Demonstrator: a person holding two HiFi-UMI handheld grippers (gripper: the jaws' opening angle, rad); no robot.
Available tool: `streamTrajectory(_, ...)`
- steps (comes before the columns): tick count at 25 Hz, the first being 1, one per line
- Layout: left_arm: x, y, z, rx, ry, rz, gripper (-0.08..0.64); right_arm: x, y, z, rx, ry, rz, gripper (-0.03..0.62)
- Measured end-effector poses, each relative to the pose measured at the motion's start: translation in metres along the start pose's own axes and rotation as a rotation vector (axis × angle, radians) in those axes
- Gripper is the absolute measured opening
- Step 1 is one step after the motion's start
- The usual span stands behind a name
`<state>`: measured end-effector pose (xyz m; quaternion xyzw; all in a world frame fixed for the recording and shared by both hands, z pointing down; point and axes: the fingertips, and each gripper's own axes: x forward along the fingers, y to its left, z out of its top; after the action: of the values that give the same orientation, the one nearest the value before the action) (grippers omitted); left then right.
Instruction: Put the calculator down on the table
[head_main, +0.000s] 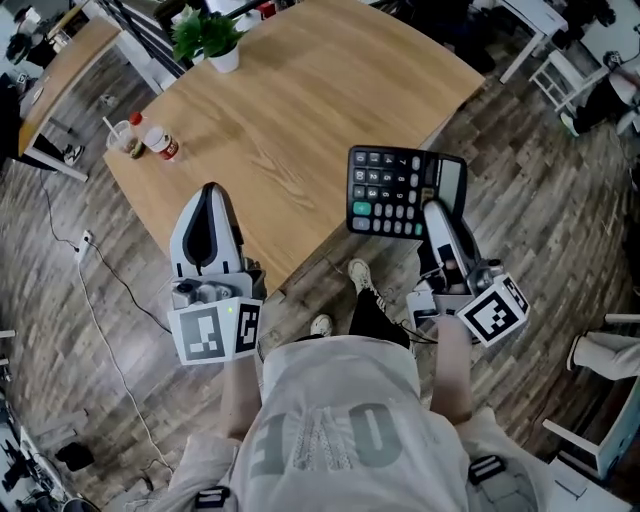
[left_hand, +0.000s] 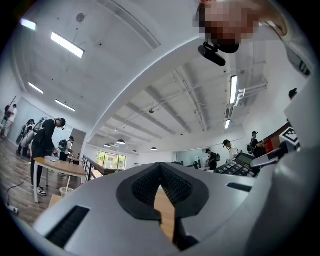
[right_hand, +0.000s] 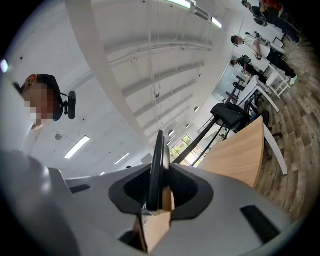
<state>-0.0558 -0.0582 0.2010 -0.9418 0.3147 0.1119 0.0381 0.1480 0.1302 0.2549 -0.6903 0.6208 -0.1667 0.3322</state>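
Observation:
A black calculator (head_main: 392, 190) with grey keys and a tilted display is held by its lower right edge in my right gripper (head_main: 436, 212), which is shut on it. It hangs at the right front edge of the wooden table (head_main: 300, 100), keys towards the head camera. The right gripper view shows the calculator (right_hand: 158, 160) edge-on between the pads. My left gripper (head_main: 209, 195) is over the table's near corner, shut with nothing in it. In the left gripper view its pads (left_hand: 150, 185) meet at the tip, and the calculator (left_hand: 234, 166) shows to the right.
At the table's far side stands a potted plant (head_main: 214, 40); a small bottle (head_main: 160, 144) and a cup (head_main: 121, 134) sit near its left corner. Another table (head_main: 70, 55) is at top left, white chairs (head_main: 560, 75) at right, a cable (head_main: 100, 300) on the wooden floor.

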Motion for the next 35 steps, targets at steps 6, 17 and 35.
streamTrajectory(6, 0.065, -0.01, -0.012, 0.053, 0.0, 0.111, 0.009, 0.063, -0.06, 0.039, -0.001, 0.106, 0.056, 0.094)
streamTrajectory(17, 0.105, 0.032, -0.02, 0.117, 0.026, 0.435, 0.009, 0.186, -0.112, 0.062, -0.008, 0.33, 0.247, 0.092)
streamTrajectory(35, 0.167, 0.085, -0.072, 0.088, 0.099, 0.497, 0.009, 0.318, -0.162, -0.022, -0.224, 0.82, 0.416, 0.091)
